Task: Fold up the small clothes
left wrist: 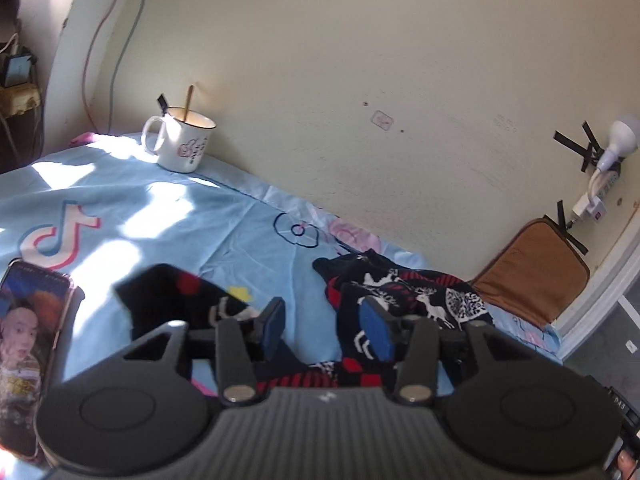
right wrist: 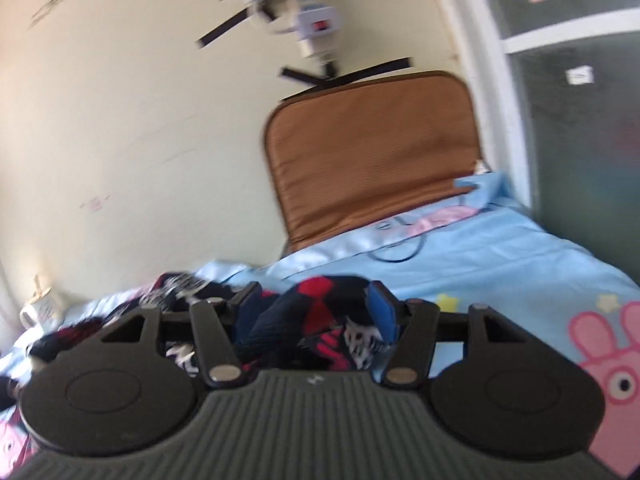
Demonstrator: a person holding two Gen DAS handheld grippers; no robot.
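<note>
Blue TikTok-logo sheet (left wrist: 168, 216), left claw (left wrist: 326, 326) agape — empty, right claw (right wrist: 316, 312) clamped on patterned garment (right wrist: 320, 320)

The right wrist view is motion-blurred, so the dark patterned garment (right wrist: 320, 328) between the jaws shows no readable print, the mug (right wrist: 42, 310) at left is a smear, while the phone (left wrist: 24, 356) is cut off by the left wrist view's lower-left edge.
</note>
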